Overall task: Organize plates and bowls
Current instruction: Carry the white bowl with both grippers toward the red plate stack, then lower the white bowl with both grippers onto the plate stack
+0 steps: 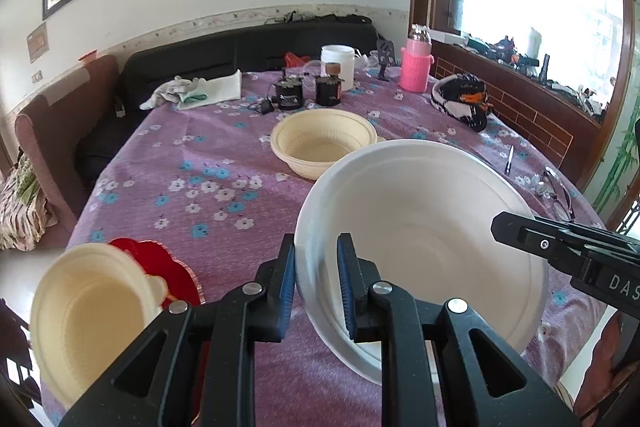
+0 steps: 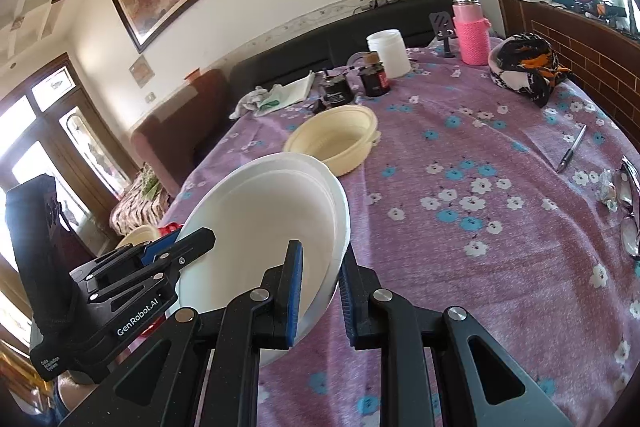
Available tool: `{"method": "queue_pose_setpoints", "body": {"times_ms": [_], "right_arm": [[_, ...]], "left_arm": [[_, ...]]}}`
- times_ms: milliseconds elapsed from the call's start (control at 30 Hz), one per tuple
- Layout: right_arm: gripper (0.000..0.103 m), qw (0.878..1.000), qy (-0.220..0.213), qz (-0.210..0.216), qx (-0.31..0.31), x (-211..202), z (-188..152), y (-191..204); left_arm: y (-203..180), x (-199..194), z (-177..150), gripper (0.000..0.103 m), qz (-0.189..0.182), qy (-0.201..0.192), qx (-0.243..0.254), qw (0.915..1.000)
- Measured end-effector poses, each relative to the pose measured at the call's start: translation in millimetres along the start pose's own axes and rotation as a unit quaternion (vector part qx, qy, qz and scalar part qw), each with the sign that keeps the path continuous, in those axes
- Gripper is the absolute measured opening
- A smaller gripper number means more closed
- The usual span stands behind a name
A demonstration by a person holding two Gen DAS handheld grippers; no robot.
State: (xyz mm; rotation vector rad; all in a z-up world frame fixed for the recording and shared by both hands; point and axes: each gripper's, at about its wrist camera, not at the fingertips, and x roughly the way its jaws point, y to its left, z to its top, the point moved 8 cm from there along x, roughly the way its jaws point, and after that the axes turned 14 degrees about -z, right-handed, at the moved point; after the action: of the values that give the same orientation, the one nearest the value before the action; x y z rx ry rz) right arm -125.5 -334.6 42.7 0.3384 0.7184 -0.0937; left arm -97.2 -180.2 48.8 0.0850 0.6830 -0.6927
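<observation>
A large white bowl (image 1: 420, 239) hangs tilted above the purple flowered tablecloth (image 1: 208, 203), held from both sides. My left gripper (image 1: 316, 247) is shut on its near rim, one blue pad inside and one outside. My right gripper (image 2: 320, 259) is shut on the opposite rim of the white bowl (image 2: 260, 227), which shows a doubled edge there. Each gripper shows in the other's view: the right gripper (image 1: 516, 227) and the left gripper (image 2: 188, 239). Nested cream bowls (image 1: 324, 143) stand mid-table. Another cream bowl (image 1: 92, 315) sits on a red plate (image 1: 168, 267) near the table's left edge.
At the far end stand a pink-sleeved bottle (image 1: 416, 67), a white jar (image 1: 338, 65), two black cans (image 1: 308, 93) and a crumpled cloth (image 1: 196, 93). A patterned cap (image 1: 460, 103), a pen (image 1: 509, 159) and glasses (image 1: 558, 193) lie to the right. A dark sofa (image 1: 240, 51) backs the table.
</observation>
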Motion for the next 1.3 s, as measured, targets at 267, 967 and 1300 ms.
{"method": "queue_pose_setpoints", "body": {"times_ms": [267, 967, 1300], "right_arm": [[0.019, 0.999, -0.007, 0.022, -0.035, -19.3, 1.1, 45.0], [0.020, 0.982, 0.088, 0.124, -0.110, 38.7, -21.5, 209.2], [0.020, 0.979, 0.119, 0.125, -0.112, 63.7, -28.2, 228.5]], "left_arm": [[27.7, -53.1, -0.7, 0.019, 0.025, -0.038, -0.024, 0.9987], [168.0, -129.5, -43.7, 0.019, 0.105, -0.066, -0.147, 0.9814], [192.3, -131.0, -56.2, 0.019, 0.110, -0.065, -0.174, 0.9763]]}}
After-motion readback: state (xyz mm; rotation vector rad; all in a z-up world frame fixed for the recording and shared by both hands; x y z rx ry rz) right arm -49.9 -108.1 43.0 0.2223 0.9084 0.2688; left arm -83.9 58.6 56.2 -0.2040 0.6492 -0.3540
